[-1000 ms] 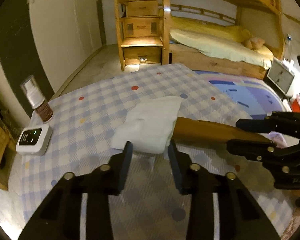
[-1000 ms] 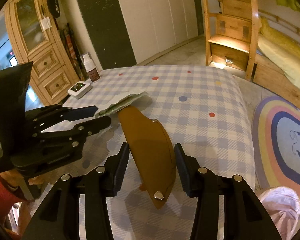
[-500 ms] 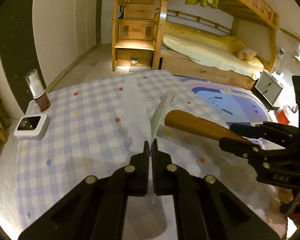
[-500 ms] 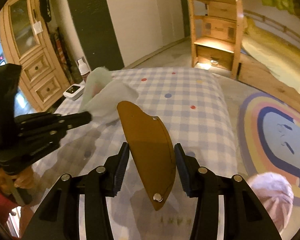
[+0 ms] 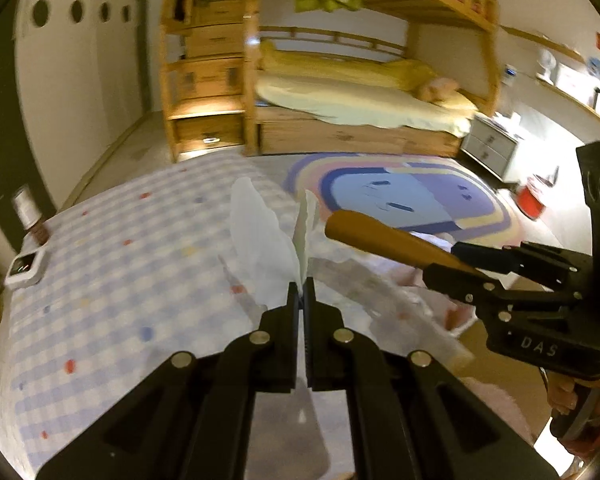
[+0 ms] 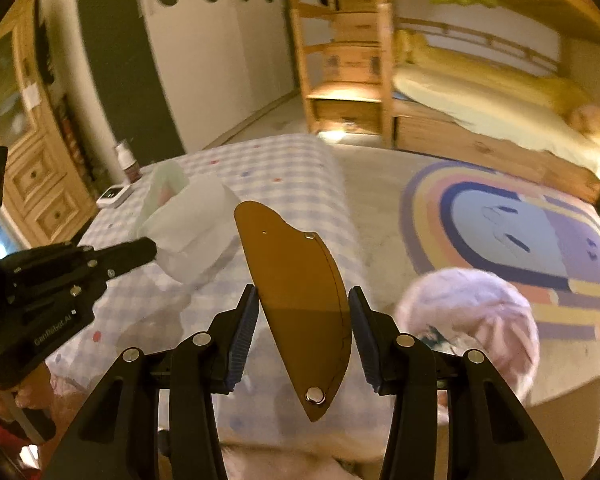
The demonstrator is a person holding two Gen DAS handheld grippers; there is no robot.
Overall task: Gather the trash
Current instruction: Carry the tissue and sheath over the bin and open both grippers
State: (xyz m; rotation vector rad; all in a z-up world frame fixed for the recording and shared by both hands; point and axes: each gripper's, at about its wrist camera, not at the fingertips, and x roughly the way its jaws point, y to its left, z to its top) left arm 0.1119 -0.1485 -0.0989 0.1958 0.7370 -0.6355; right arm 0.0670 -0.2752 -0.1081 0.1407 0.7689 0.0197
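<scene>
My left gripper (image 5: 302,292) is shut on a white paper tissue (image 5: 264,248), which stands up from its pinched edge, lifted off the checked tablecloth (image 5: 140,264). To its right, my right gripper (image 5: 458,258) holds a brown leather sheath (image 5: 380,236). In the right wrist view the sheath (image 6: 292,264) sits clamped between the right gripper's (image 6: 302,300) pads, tip pointing away. There the left gripper (image 6: 148,250) with the tissue (image 6: 192,216) is at the left. A pink bag-lined bin (image 6: 472,312) lies just right of the right gripper, below it.
A pump bottle (image 5: 28,212) and a small white device (image 5: 24,270) stand at the table's far left corner. A colourful rug (image 6: 520,232) covers the floor on the right. Beyond it are a wooden bunk bed (image 5: 360,100) and a wooden cabinet (image 6: 32,160).
The left gripper closed on the tissue and lifted it off the cloth. Both grippers have swung right with their loads, bringing the pink bin closer in the right wrist view.
</scene>
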